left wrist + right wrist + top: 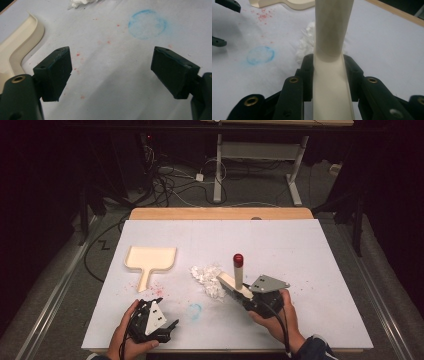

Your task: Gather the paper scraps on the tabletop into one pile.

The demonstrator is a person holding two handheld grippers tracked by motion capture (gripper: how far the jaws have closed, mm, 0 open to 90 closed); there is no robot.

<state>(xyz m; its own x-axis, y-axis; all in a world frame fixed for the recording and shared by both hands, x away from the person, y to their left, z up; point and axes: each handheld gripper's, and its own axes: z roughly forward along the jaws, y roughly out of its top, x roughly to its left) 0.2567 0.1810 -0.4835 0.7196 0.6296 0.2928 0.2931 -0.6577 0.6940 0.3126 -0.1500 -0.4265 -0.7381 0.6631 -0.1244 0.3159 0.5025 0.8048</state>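
A cream brush (236,282) with a red-tipped upright part (238,260) rests against a pile of white paper scraps (207,277) at the table's middle. My right gripper (248,296) is shut on its cream handle (332,85), and the jaws press on both sides of it. The scraps (308,42) lie just beyond the jaws. A cream dustpan (150,259) lies flat to the left, handle toward me. My left gripper (169,327) sits near the front edge, open and with nothing in it (111,72), and the dustpan's corner (17,47) is at its left.
A blue ring stain (194,311) marks the white table cover (310,250) between the two grippers. Red specks (157,291) dot the cover near the dustpan's handle. Beyond the far wooden edge (220,213) are cables and a desk frame on the floor.
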